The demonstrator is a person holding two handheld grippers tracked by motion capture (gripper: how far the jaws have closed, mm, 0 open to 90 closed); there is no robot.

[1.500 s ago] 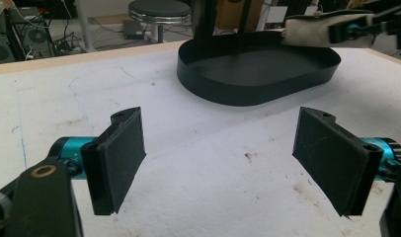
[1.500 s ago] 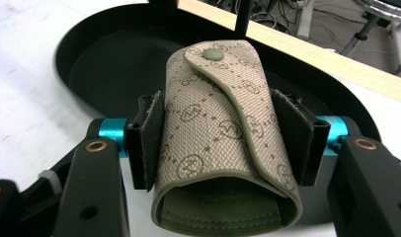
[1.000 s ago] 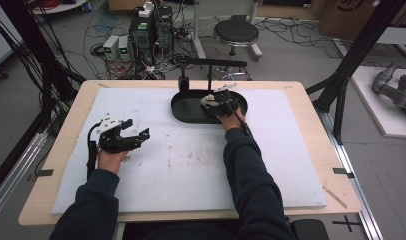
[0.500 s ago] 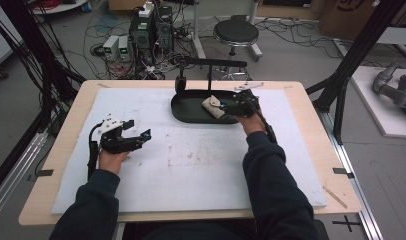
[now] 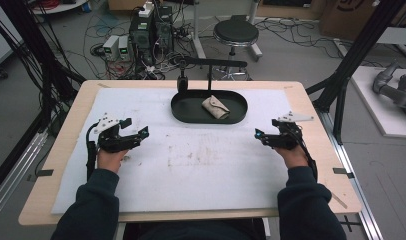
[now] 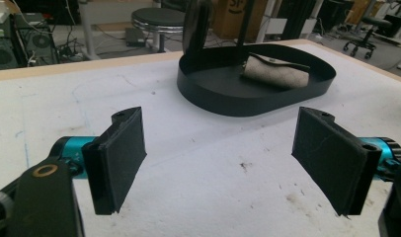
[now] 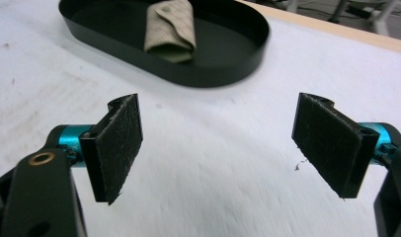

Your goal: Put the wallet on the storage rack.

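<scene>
A black oval tray (image 5: 183,112) stands at the back middle of the table, and a beige folded pouch (image 5: 215,107) lies inside it. My left gripper (image 5: 136,127) rests low over the white mat at the left, open, with nothing between its pads. In the left gripper view, the left gripper (image 6: 223,153) faces the tray (image 6: 223,98) and the pouch (image 6: 275,71). My right gripper (image 5: 267,129) hovers over the mat at the right; its jaws have just been opening and hold nothing. The right gripper (image 7: 218,148) looks toward the tray (image 7: 228,66) and pouch (image 7: 171,32).
A white mat (image 5: 191,170) with faint stains covers most of the wooden table (image 5: 316,165). A black stand with a horizontal arm (image 5: 213,63) rises behind the tray. On the floor beyond are a stool (image 5: 236,34), electronics boxes (image 5: 151,30) and cables.
My right gripper let go of the pouch in the tray, opened, and drew back to the right side of the mat. The left gripper stayed put.
</scene>
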